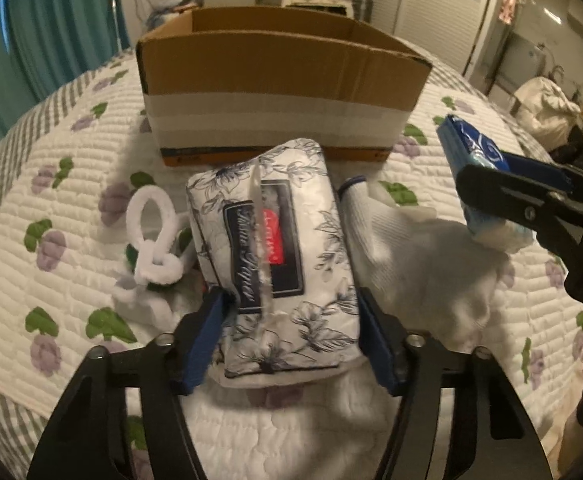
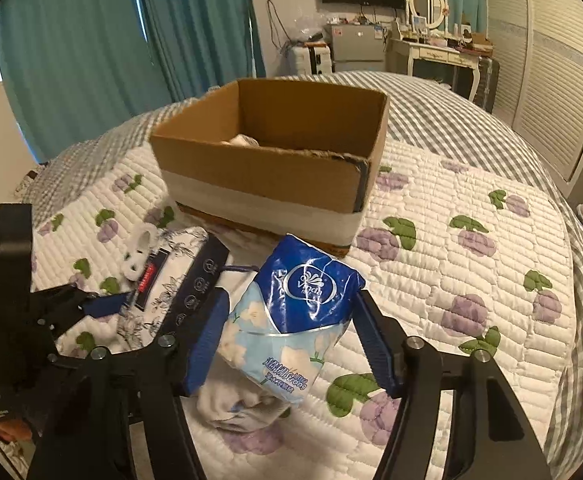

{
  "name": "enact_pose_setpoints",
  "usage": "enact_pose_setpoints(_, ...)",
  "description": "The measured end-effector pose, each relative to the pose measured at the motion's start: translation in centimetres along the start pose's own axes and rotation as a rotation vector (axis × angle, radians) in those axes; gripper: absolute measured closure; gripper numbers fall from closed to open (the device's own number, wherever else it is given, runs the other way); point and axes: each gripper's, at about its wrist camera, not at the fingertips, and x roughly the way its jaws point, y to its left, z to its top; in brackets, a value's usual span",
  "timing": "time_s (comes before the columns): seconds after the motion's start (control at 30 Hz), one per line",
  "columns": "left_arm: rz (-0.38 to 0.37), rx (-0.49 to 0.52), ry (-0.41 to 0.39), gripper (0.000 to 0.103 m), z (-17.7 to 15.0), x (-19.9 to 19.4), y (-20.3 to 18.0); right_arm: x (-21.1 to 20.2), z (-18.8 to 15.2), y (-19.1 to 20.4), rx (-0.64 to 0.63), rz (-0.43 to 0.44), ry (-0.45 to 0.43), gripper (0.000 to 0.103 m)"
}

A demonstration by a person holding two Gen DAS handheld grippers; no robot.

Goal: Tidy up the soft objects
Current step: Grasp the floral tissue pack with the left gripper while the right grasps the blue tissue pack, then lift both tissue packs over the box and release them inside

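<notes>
Blue-padded fingers of the left gripper [image 1: 287, 332] are clamped on the near end of a flower-printed tissue pack [image 1: 273, 248], one pad pressing each long side. The pack lies on a white quilt [image 1: 71, 216] patterned with purple flowers and green leaves, its far end pointing straight ahead toward a cardboard box [image 1: 275, 76]. The box stands open-topped on the quilt just beyond the pack, with a pale band around its lower wall. Left of the gripper, close beside the pack, lies a white fuzzy loop [image 1: 151, 236]. Right of the pack, a white glove [image 1: 375, 216] with a dark cuff rests on the quilt next to soft white cloth [image 1: 447, 264].

Further right, the right gripper [image 2: 291, 332] is closed on a blue tissue packet [image 2: 291, 320], which is crumpled between its pads and appears lifted off the quilt. Ahead of this gripper and slightly left sits the same box [image 2: 267, 172], where something pale shows at the bottom. The left gripper [image 2: 103, 304] and the flowered pack [image 2: 171, 280] lie to its left.
</notes>
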Motion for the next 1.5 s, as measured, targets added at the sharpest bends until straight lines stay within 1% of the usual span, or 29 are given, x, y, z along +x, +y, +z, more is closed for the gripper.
enact_pose_setpoints(0.1, -0.015, -0.011, -0.015, 0.050, -0.2, -1.3, -0.1, -1.3, 0.1, 0.7, -0.007, 0.007, -0.026, 0.043)
enact_pose_setpoints(0.27, -0.018, -0.012, -0.074, 0.051, -0.3, -4.4, -0.3, -4.2, 0.7, 1.9, -0.026, 0.005, -0.078, 0.043)
enact_pose_setpoints(0.4, -0.014, -0.013, -0.141, 0.051, -0.1, -7.5, -0.5, -6.9, 1.1, 2.6, -0.038, 0.003, -0.125, 0.043)
enact_pose_setpoints(0.53, -0.007, -0.001, -0.234, 0.051, 1.6, -11.2, -0.6, -9.3, 2.1, 2.9, -0.044, -0.003, -0.171, 0.043)
enact_pose_setpoints(0.67, 0.005, 0.009, -0.317, 0.051, 3.8, -14.1, -0.4, -11.6, 4.3, 3.0, -0.066, -0.020, -0.232, 0.043)
enact_pose_setpoints(0.83, 0.019, 0.015, -0.389, 0.051, 7.1, -15.5, 0.2, -12.9, 7.5, 2.7, -0.076, -0.027, -0.297, 0.043)
enact_pose_setpoints(0.97, 0.032, 0.031, -0.410, 0.051, 9.9, -14.8, 0.8, -12.6, 10.4, 2.1, -0.078, -0.038, -0.330, 0.043)
enact_pose_setpoints(1.13, 0.035, 0.050, -0.403, 0.051, 13.4, -12.0, 1.3, -10.1, 14.0, 0.4, -0.047, -0.029, -0.339, 0.043)
enact_pose_setpoints(1.3, 0.039, 0.078, -0.375, 0.051, 16.2, -8.3, 1.5, -5.8, 16.6, -0.8, -0.029, -0.035, -0.301, 0.043)
enact_pose_setpoints(1.5, 0.049, 0.089, -0.314, 0.051, 17.9, -4.0, 2.1, 0.2, 17.5, -2.5, -0.003, -0.027, -0.234, 0.043)
